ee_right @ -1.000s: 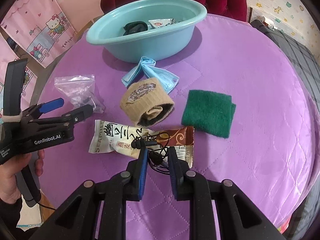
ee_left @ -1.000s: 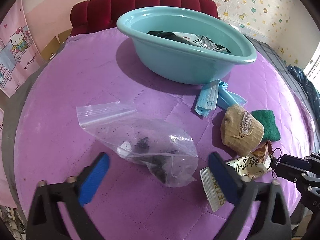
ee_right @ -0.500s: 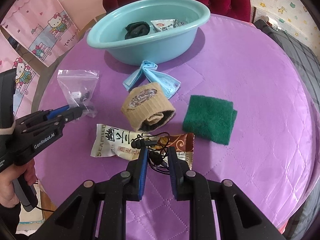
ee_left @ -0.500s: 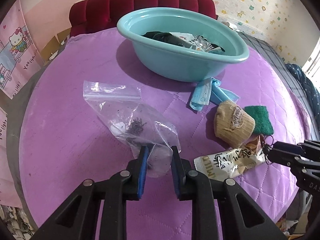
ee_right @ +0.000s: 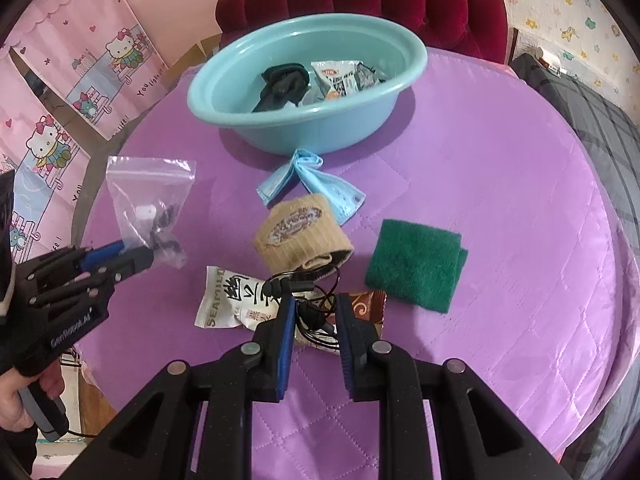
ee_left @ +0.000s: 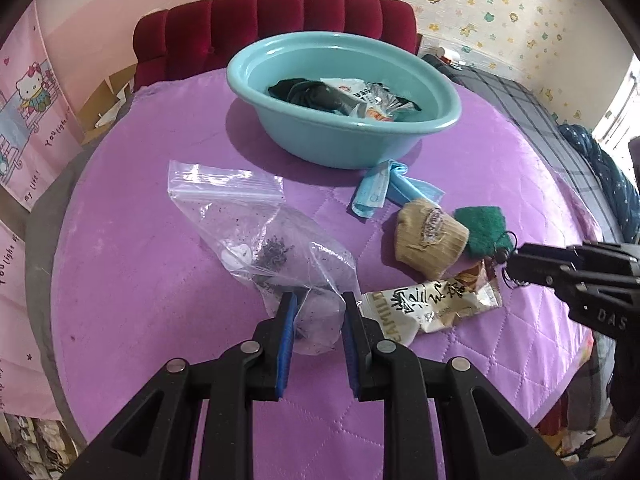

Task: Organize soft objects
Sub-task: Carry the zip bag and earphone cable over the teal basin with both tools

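Pinching the bottom corner of the clear zip-lock plastic bag (ee_left: 256,236), my left hand-held gripper (ee_left: 316,320) is clamped tight; my right hand-held gripper (ee_right: 314,320) grips a tangled black earphone cable (ee_right: 308,300) above the purple quilted tabletop (ee_right: 500,200).

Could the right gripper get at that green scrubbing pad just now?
Probably not yet: the right gripper is shut on a tangle of black earphones. The green scrubbing pad lies uncovered just beside it, with nothing between them.
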Motion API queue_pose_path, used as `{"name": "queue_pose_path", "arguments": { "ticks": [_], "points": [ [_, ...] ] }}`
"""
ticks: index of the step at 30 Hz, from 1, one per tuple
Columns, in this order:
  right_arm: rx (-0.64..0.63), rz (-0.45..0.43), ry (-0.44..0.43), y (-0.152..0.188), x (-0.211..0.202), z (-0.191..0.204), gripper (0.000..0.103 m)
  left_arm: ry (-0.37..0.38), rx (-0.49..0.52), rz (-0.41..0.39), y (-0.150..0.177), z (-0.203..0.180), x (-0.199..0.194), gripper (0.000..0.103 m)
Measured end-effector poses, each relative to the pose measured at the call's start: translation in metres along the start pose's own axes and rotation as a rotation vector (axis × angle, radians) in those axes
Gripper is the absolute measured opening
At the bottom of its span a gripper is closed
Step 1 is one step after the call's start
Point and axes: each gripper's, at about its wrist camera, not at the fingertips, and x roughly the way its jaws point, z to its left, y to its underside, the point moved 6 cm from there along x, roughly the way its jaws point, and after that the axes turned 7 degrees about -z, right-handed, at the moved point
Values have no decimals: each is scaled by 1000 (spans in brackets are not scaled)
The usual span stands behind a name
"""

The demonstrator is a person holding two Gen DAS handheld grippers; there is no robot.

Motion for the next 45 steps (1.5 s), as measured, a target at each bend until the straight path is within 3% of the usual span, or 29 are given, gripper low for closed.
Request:
{"name": "queue_pose_path", "arguments": {
  "ticks": [12,22,33,45],
  "points": [
    [-32,-80,-10,-32,-28,12,20,41,18,-62,-23,-16,-42,24],
    [-47,-146,-17,-66,-45,19,20,90,44,-134,-63,-28,-61,24],
    [-41,-190,-28,-115,-49,15,20,113,76,-180,-113,-31,-46,24],
    [-63,-217,-4,-173,-24,2,20,146,79,-157,-158,-24,-3,24]
  ]
}}
